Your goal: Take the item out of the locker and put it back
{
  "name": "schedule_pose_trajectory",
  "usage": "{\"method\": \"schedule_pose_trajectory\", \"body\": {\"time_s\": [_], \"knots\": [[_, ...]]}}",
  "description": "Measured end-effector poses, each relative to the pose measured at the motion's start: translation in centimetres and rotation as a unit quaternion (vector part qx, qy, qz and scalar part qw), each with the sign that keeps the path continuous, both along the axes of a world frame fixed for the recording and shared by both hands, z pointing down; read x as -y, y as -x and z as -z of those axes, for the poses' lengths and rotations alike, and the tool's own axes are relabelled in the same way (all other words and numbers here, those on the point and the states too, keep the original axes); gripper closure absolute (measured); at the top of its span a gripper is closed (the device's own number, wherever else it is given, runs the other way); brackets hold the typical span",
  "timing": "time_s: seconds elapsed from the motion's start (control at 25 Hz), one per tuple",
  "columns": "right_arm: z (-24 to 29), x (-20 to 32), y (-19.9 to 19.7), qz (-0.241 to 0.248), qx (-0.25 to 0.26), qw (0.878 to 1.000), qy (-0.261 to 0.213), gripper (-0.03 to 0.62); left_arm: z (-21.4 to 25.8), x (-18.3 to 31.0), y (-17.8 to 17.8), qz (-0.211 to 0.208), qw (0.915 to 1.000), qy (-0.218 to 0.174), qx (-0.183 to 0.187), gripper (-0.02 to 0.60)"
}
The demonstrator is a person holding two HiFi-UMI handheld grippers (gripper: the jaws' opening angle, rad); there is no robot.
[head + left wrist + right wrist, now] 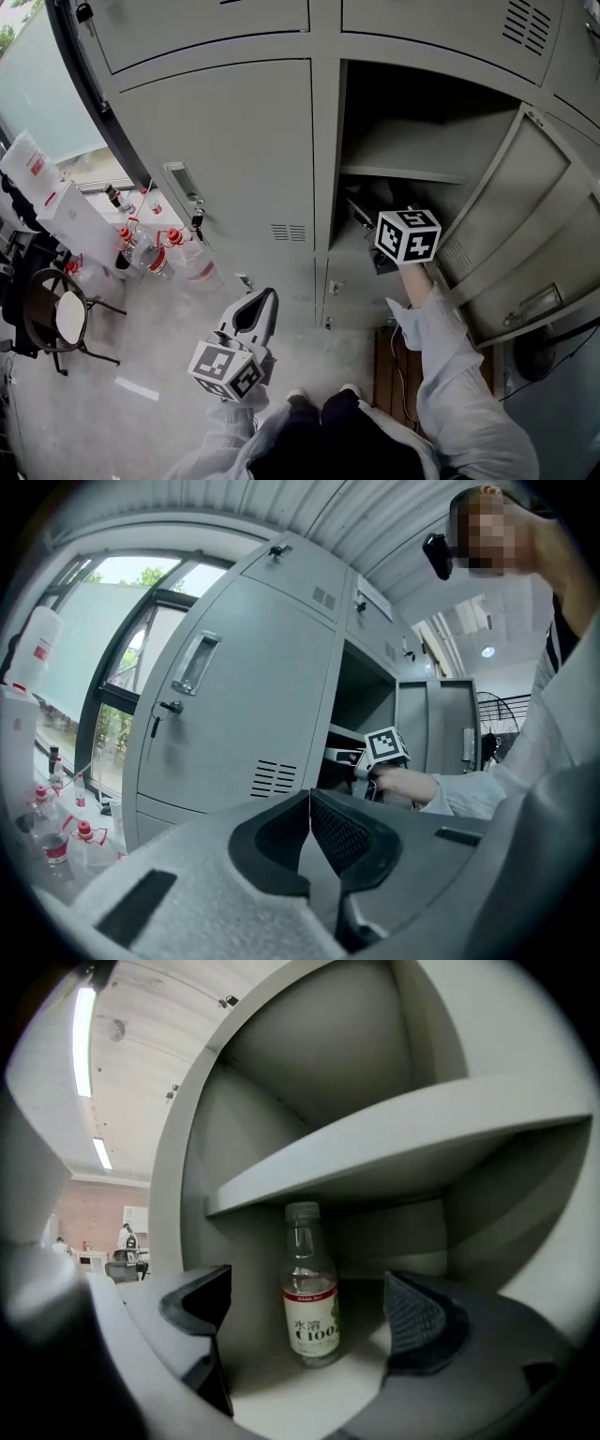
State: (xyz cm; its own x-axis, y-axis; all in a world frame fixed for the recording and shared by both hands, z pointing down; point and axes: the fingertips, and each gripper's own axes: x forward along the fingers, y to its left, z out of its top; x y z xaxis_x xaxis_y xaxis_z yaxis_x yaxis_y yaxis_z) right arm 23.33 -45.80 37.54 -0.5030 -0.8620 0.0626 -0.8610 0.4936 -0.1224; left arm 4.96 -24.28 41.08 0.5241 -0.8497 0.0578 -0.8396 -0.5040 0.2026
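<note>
Head view: a grey metal locker (327, 159) stands with one door (525, 234) swung open. The right gripper (408, 234) reaches into the locker's lower compartment, just under its inner shelf. The left gripper (255, 314) hangs outside, in front of the closed locker doors. Clear bottles with red caps (155, 248) stand on the floor to the left of the locker. Left gripper view: the left gripper (309, 829) has its jaws clenched together with nothing between them. Right gripper view: the right gripper (309, 1321) has its jaws spread wide. A clear plastic bottle (309, 1288) stands upright on the locker's floor surface under the shelf (394, 1138), framed between the jaws but not touched by either. Its white label has a red band, Chinese characters and "C100". The bottle is inside the locker and ungrasped. This looks like the approach to take it out, though it could equally be just set back.
</note>
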Motion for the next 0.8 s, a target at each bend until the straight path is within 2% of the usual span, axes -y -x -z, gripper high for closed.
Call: {"method": "schedule_pose_trajectory", "body": {"time_s": [0.16, 0.4, 0.64, 0.8], "knots": [[0.3, -3.2, -1.4, -0.003, 0.043, 0.999, 0.017, 0.100, 0.4, -0.1, -1.0, -0.022, 0.9997, -0.005, -0.006, 0.572], [1.5, -8.6, -2.7, 0.002, 0.067, 0.998, 0.020, 0.100, 0.6, 0.1, -2.4, -0.049, 0.9986, -0.009, -0.016, 0.572], [2.4, -14.8, -4.2, -0.001, 0.045, 0.999, 0.004, 0.100, 0.1, 0.2, -3.7, -0.074, 0.9971, -0.005, -0.019, 0.572], [0.6, -19.4, -5.2, -0.025, 0.028, 0.999, 0.004, 0.100, -0.4, 0.4, -4.5, -0.084, 0.9960, 0.002, -0.030, 0.572]]}}
